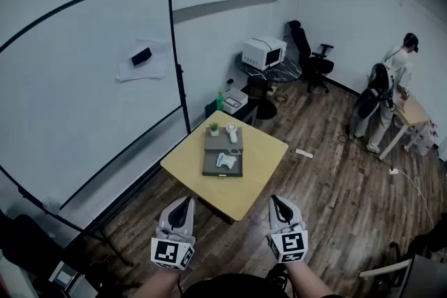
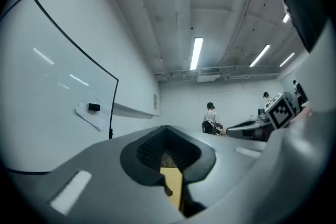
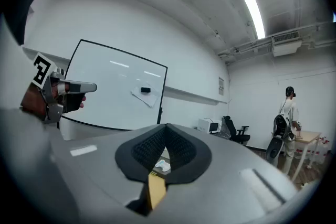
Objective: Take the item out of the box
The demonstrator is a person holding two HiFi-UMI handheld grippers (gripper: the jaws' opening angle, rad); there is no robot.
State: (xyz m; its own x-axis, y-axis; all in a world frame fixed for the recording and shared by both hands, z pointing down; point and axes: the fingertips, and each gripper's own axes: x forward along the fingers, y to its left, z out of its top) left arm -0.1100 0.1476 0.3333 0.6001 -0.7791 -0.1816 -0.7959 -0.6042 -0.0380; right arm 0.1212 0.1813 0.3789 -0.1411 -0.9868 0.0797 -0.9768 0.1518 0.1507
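Note:
A dark grey open box (image 1: 209, 167) lies on the small yellow table (image 1: 262, 157), well ahead of both grippers. A white item (image 1: 225, 161) rests in its near half. Its far half carries a small potted plant (image 1: 214, 128) and a white bottle-like thing (image 1: 232, 132). My left gripper (image 1: 184, 204) and right gripper (image 1: 278, 202) hang side by side above the wood floor, short of the table's near corner. Both are shut and hold nothing. In the right gripper view the white item (image 3: 163, 166) shows through the gap behind the shut right gripper (image 3: 167, 126). The left gripper (image 2: 167, 127) frames only yellow tabletop (image 2: 172, 186).
A big whiteboard (image 1: 91, 80) on a stand runs along the left, close to the table. Behind are a microwave (image 1: 264, 52) on a round table, a black office chair (image 1: 311, 56) and a green bottle (image 1: 219, 101). A person (image 1: 391, 87) stands at a wooden desk (image 1: 412, 112) far right.

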